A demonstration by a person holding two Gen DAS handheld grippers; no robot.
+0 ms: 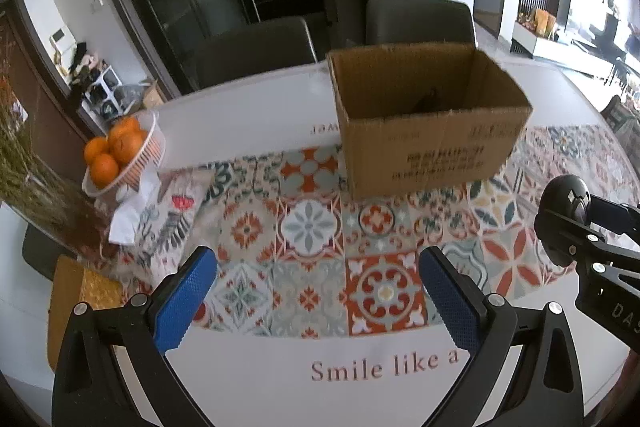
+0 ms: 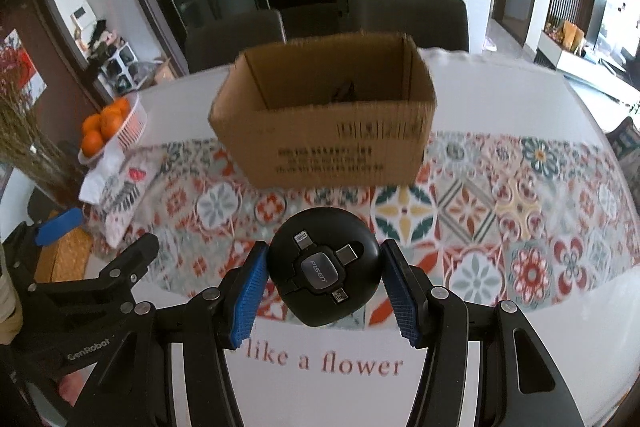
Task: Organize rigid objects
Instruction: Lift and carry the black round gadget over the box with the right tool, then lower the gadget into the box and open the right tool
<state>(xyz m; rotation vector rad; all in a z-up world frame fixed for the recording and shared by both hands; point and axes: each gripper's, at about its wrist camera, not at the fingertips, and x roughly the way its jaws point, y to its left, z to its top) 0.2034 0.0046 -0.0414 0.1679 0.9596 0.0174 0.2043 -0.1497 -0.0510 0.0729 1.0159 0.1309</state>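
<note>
1. Right gripper (image 2: 324, 277): blue pads clamped on both sides of a round black cable reel (image 2: 323, 273), held above the table (image 2: 500, 87), clear of the surface.
2. Reel face up: grey "pisen" hub in the centre, several plug ends folded around it.
3. Same reel seen from the left wrist view at the right edge (image 1: 566, 207), gripped in black fingers.
4. Left gripper (image 1: 316, 301): jaws wide apart, nothing between the pads, only the patterned runner (image 1: 312, 227) below.
5. Box (image 2: 328, 131): open-top cardboard, sits on the runner beyond the reel, dark print on the near wall, blurred.
6. Something small and dark on the box floor (image 2: 346, 89); too blurred to identify.
7. Tablecloth white with pink lettering near the front edge.
8. Left side of the table: white basket (image 1: 150, 147) with oranges (image 1: 114, 147), folded cloth (image 1: 132, 215) just below it, dried stems at the far left.
9. Two dark chairs (image 1: 418, 21) behind the table, glass-door cabinet behind those.
10. Left gripper also visible at the lower left of the right wrist view, one blue pad (image 2: 60, 225) showing.
</note>
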